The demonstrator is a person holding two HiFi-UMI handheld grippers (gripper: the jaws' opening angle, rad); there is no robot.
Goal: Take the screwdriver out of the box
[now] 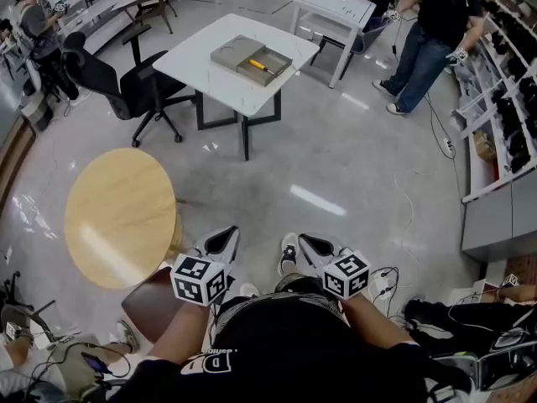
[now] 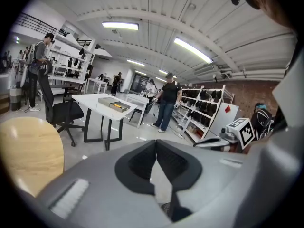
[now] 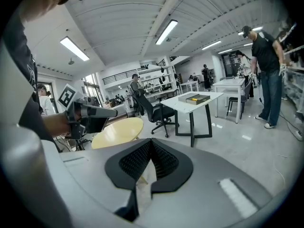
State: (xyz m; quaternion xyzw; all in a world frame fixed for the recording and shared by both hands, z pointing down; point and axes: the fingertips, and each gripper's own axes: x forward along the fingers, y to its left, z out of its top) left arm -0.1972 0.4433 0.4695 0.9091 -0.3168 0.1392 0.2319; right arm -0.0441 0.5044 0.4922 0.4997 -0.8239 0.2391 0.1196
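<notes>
Left claw and right claw are pressed together, empty. Screwdriver, seemingly yellow, lies in box on distant white worktop.

Round wooden table stands near black office chair.

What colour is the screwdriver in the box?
The screwdriver is yellow; the head view shows it best.

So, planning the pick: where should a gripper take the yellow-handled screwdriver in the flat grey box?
Probably the yellow handle, pinched across from straight above: the screwdriver lies flat in the shallow open grey box, whose walls would block a sideways approach.
</notes>
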